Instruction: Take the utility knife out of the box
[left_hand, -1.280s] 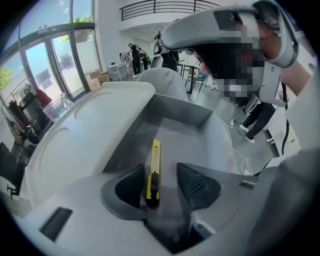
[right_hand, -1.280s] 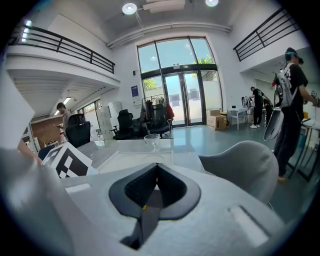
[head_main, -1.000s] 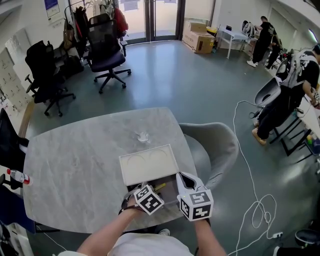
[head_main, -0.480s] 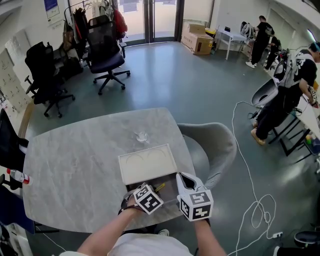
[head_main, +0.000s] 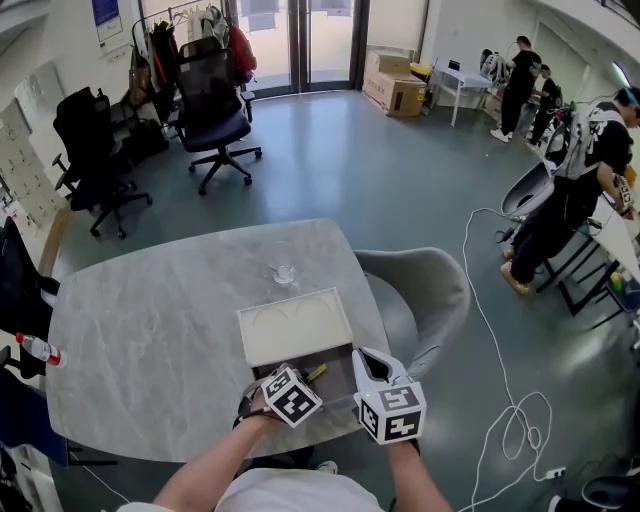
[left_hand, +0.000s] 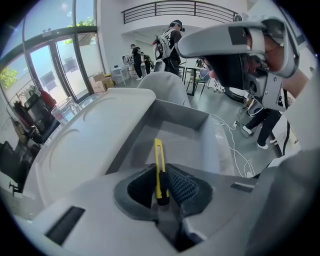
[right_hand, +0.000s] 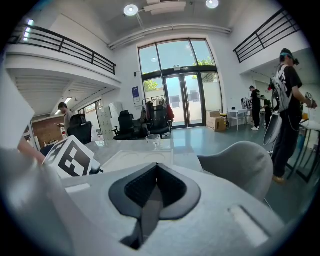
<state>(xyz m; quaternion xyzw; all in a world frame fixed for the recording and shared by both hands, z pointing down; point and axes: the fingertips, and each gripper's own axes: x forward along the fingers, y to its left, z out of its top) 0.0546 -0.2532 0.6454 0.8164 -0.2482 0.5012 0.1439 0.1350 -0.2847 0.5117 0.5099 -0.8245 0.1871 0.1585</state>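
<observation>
Down in the open grey box (left_hand: 202, 122), the yellow knife (left_hand: 158, 152) is caught between the pads of my left gripper (left_hand: 161, 175). The jaws are clamped on its near end, and the rest of it points away along the box floor. I can't tell whether it has left the floor.

From above, the knife (head_main: 316, 373) shows as a yellow sliver just past my left gripper (head_main: 305, 379), which tips steeply down into the box (head_main: 340, 378). My right gripper (right_hand: 156, 170) has its jaws pressed together on nothing. From above, it (head_main: 365, 362) sits at the box's right side, just beside the left one.

A white lid (head_main: 296, 327) lies flat against the box's far edge on the marble table (head_main: 150, 330). Beyond the lid stands a small glass (head_main: 285, 272), and a grey chair (head_main: 432, 290) sits at the table's right.
</observation>
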